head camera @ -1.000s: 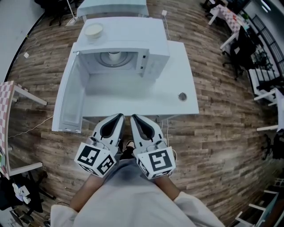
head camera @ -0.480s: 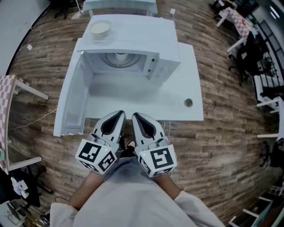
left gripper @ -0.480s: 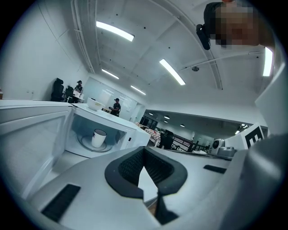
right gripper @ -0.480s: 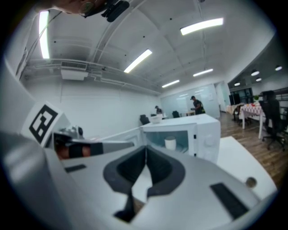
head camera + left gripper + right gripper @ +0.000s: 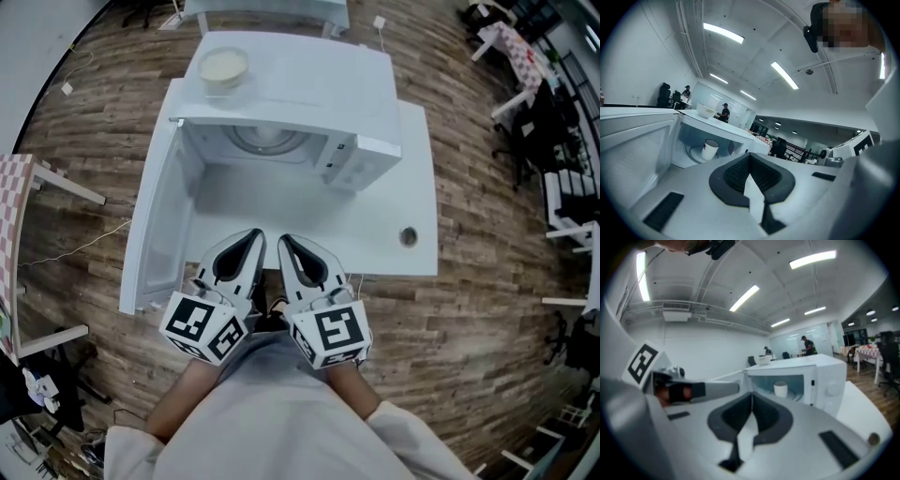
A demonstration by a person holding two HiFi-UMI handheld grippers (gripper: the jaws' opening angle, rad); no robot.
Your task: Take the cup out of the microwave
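Note:
A white cup (image 5: 710, 149) stands upright on the turntable inside the open white microwave (image 5: 309, 94); the right gripper view also shows the cup (image 5: 780, 389). In the head view the microwave's top hides it. My left gripper (image 5: 253, 236) and right gripper (image 5: 285, 242) hover side by side over the table's near edge, pointing at the microwave and still well short of its opening. Both are shut with nothing between the jaws, as the left gripper (image 5: 749, 157) and right gripper (image 5: 752, 394) show in their own views.
The microwave door (image 5: 155, 220) is swung wide open to the left, past the edge of the white table (image 5: 412, 187). A pale bowl (image 5: 224, 66) sits on the microwave's top. A small round object (image 5: 408, 236) lies on the table at the right.
Both grippers have moved forward together toward the table and microwave, staying shut. In the head view the cup has slipped out of sight under the microwave's top.

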